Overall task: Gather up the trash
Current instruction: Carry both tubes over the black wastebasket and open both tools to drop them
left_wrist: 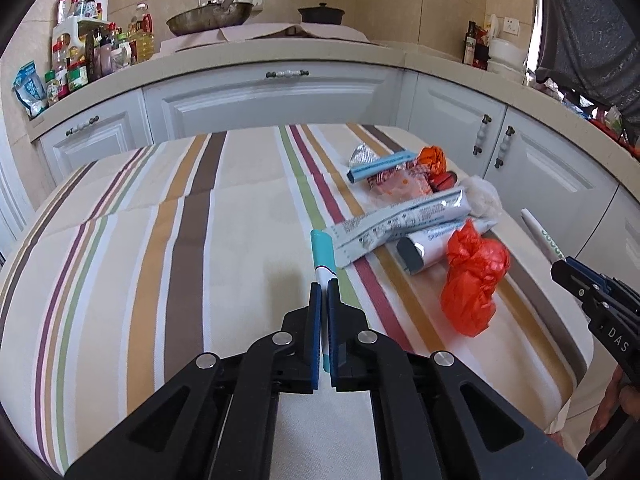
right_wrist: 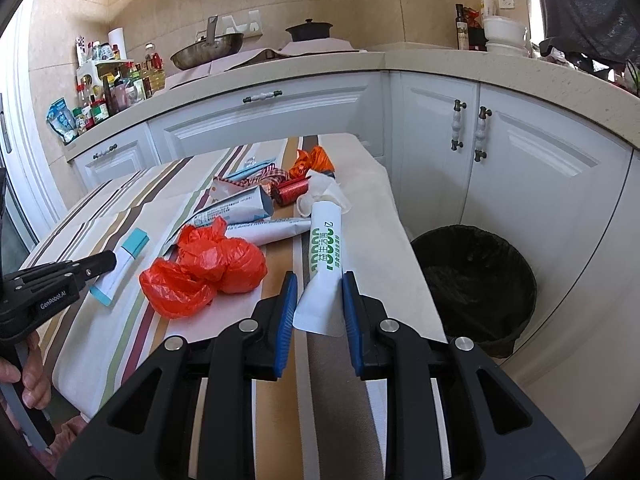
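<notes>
Left wrist view: the left gripper [left_wrist: 324,286] has its jaws nearly together, clamped on a slim white carton with a teal end [left_wrist: 322,254] that sticks out forward over the table [left_wrist: 160,240]. The table wears a smooth woven cloth striped in brown, orange, green and maroon on cream. Just right of the carton lies the rest of the trash: a flattened grey-white printed box [left_wrist: 400,222] resting over a soft squeezed tube [left_wrist: 432,246], a crumpled glossy red plastic bag [left_wrist: 474,278], a blue-edged narrow box [left_wrist: 380,166], shiny foil and orange wrappers, and a wad of white tissue [left_wrist: 484,196]. At the right edge the right gripper [left_wrist: 560,270] grips a white sachet with green print [left_wrist: 542,236].

Right wrist view: the right gripper [right_wrist: 320,280] holds its blue ribbed jaws a little way apart, pressed on the flat bottom end of the white sachet [right_wrist: 324,264], which points away over the table's edge. The red bag [right_wrist: 208,268] sits just to its left, touching the tube [right_wrist: 272,230] and box [right_wrist: 236,208]. A red metallic roll [right_wrist: 290,192] lies farther back. On the floor to the right, beside the table, stands a round bin lined with black plastic [right_wrist: 476,284]. The left gripper [right_wrist: 110,262], at the left, pinches the teal-ended carton [right_wrist: 124,264].
</notes>
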Demonstrator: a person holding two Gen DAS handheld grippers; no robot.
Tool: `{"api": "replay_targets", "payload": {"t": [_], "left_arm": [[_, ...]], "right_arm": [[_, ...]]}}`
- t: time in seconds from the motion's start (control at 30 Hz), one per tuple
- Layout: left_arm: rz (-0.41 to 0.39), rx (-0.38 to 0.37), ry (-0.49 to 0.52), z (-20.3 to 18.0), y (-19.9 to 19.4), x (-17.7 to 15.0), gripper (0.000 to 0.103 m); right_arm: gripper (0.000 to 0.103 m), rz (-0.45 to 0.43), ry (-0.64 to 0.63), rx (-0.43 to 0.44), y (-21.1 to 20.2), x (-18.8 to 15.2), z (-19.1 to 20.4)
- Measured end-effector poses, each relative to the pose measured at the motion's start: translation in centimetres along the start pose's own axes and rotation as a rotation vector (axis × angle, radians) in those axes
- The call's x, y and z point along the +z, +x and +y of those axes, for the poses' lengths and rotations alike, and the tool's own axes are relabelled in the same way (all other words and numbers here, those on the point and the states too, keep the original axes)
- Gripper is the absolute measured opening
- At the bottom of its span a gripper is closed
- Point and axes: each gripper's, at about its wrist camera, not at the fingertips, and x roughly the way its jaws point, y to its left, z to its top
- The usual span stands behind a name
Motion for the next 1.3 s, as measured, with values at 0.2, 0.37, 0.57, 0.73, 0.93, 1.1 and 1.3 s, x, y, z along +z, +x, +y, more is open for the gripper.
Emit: {"api": "replay_targets", "payload": {"t": [0.2,0.37,0.57,0.73,0.93,1.1,1.3], "left_arm": [[-0.06,-0.012,0.019,-0.9,-1.1,1.6,0.003],[-0.104,-0.047,0.043,-2.4,-1.5,3.1,0.003],[-0.16,-0.104,0.08,-5.4,-1.1,5.3,0.003],[-0.206,-0.152,0.12,-8.5,-0.4,7.1,0.003],[-0.247,-0.218,0.187,-13.7,0.8,9.1,0.004],[-0.249,-0.248,0.24,-17.8,3.0,10.2,0.004],[-0.198,-0.249,0.281,-21.7,6.7,11.0,0.004]], "right_arm": [[0.023,-0.032,0.014,-0.022,-0.7,0.9,-1.0],[0.023,-0.061,0.025,-0.055,-1.2,1.8,-2.2],[0.023,-0.094,0.04,-0.113,-1.5,2.9,-4.5],[0.023,-0.127,0.05,-0.175,-1.5,3.8,-7.1],[0.023,-0.151,0.071,-0.229,-0.8,4.7,-10.6],[0.023,-0.165,0.092,-0.263,0.3,5.5,-13.5],[0.023,-0.161,0.12,-0.289,2.4,5.9,-17.3]]}}
